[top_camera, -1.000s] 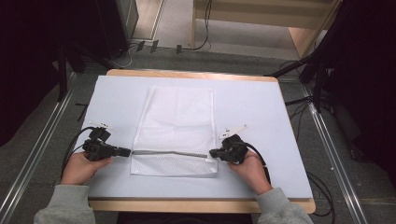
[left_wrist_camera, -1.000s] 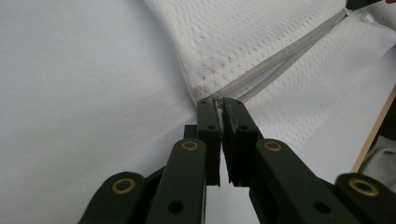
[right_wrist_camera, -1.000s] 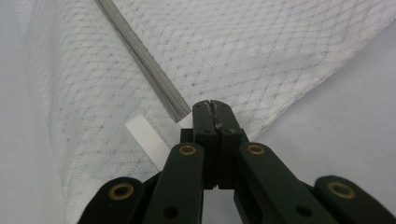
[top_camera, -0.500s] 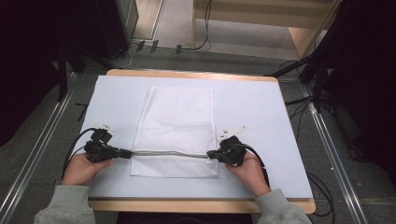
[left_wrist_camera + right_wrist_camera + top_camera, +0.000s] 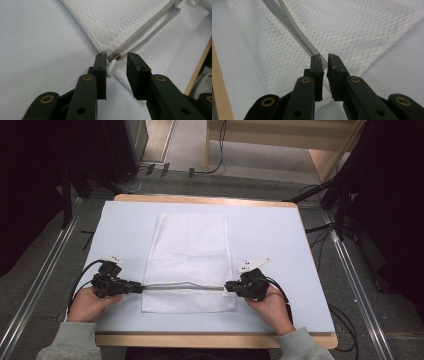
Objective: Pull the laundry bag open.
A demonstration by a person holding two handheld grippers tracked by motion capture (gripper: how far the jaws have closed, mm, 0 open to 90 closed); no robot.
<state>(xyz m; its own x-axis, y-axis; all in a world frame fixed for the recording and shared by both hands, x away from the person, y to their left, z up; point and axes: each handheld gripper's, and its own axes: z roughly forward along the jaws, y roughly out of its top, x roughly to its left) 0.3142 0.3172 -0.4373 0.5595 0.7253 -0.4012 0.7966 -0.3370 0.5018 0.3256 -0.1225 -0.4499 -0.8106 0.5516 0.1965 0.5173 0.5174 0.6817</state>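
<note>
- Two claws sit at opposite ends of one zip point(image 5: 182, 287), which runs across the near part of a white mesh bag point(image 5: 190, 251); a hand at each end can pull the zip taut.
- Left claw point(image 5: 139, 288) is at the bag's left edge. In the left gripper view its jaws have just been opening and now stand spread, with the white zip tab point(image 5: 111, 69) loose in the gap, close against one jaw and not pinched.
- Right claw point(image 5: 229, 288) is at the bag's right edge. In the right gripper view its jaws have just been easing apart; a narrow gap shows between them, the zip tape point(image 5: 294, 27) runs in at the tips, and no pad presses on it. I judge this end served as the anchor.
- Bag lies flat on the pale desk point(image 5: 280, 240), roughly centred, its near edge between the two hands.
- Its long axis runs away from the person, toward the far desk edge; the short sides face near and far.
- Zip lies crosswise to that axis, from left to right, with a slight hump near its middle and the tab at the left end.
</note>
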